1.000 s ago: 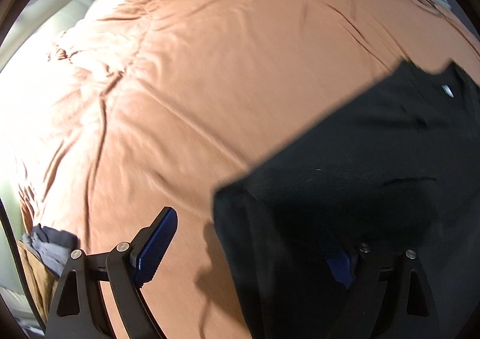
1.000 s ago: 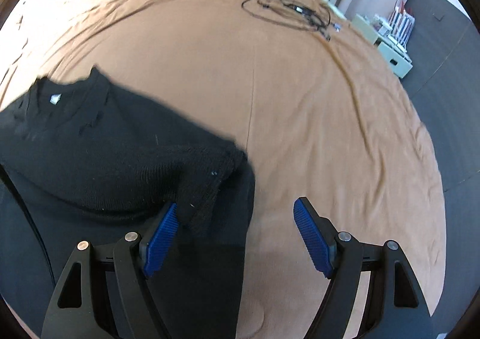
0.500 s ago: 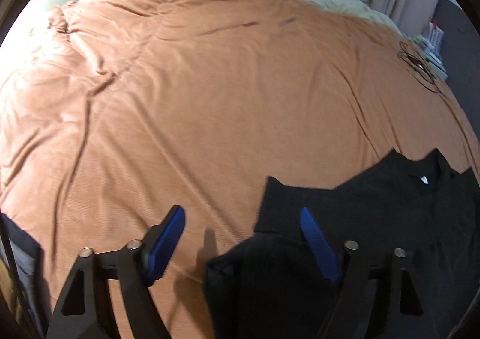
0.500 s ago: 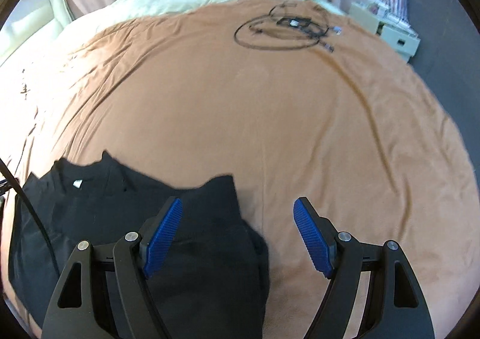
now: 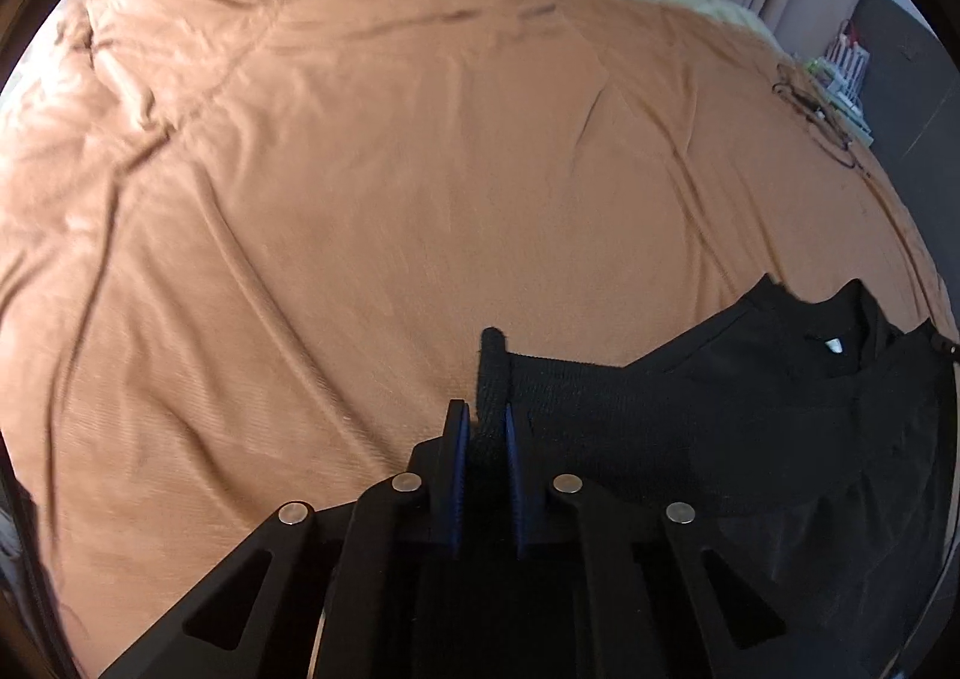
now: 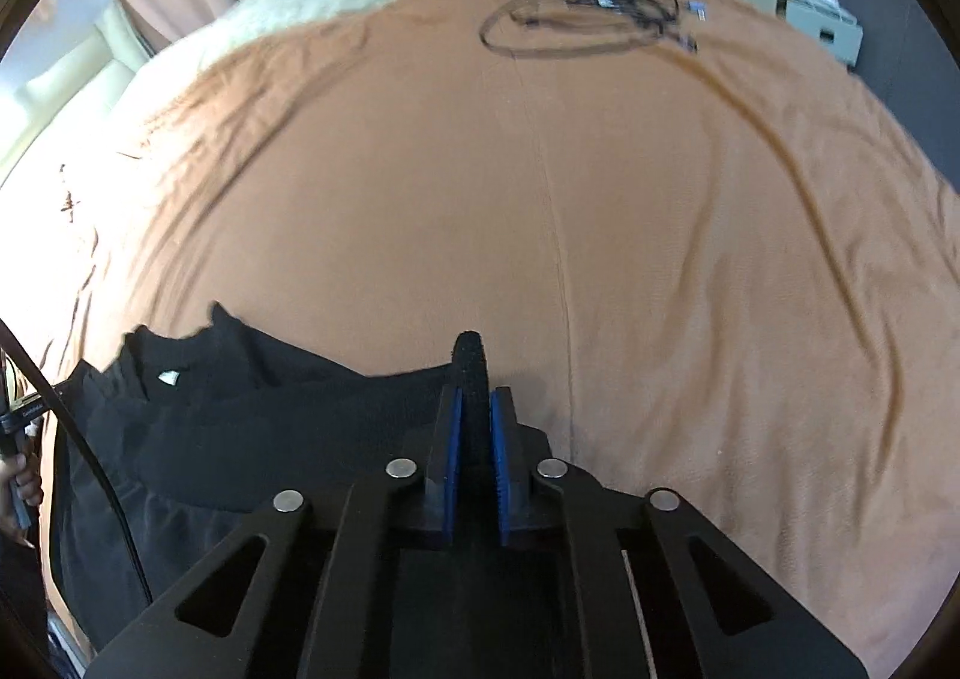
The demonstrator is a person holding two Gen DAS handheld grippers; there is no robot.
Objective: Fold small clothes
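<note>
Left gripper [image 5: 485, 427] and right gripper [image 6: 473, 418] each clamped on a knit edge of one black sweater [image 5: 750, 415], spread between them on one orange bedspread [image 5: 390, 168].

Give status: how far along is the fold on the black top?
Done: the top lies on the blanket, collar up, sleeves apparently already folded across the chest. In hand: left gripper and right gripper each pinch an edge, jaws shut. Left: the body fold and smoothing; its final shape isn't visible.

No text can be read; the sweater's [image 5: 750, 409] white neck tag [image 5: 833, 344] looks blank
</note>
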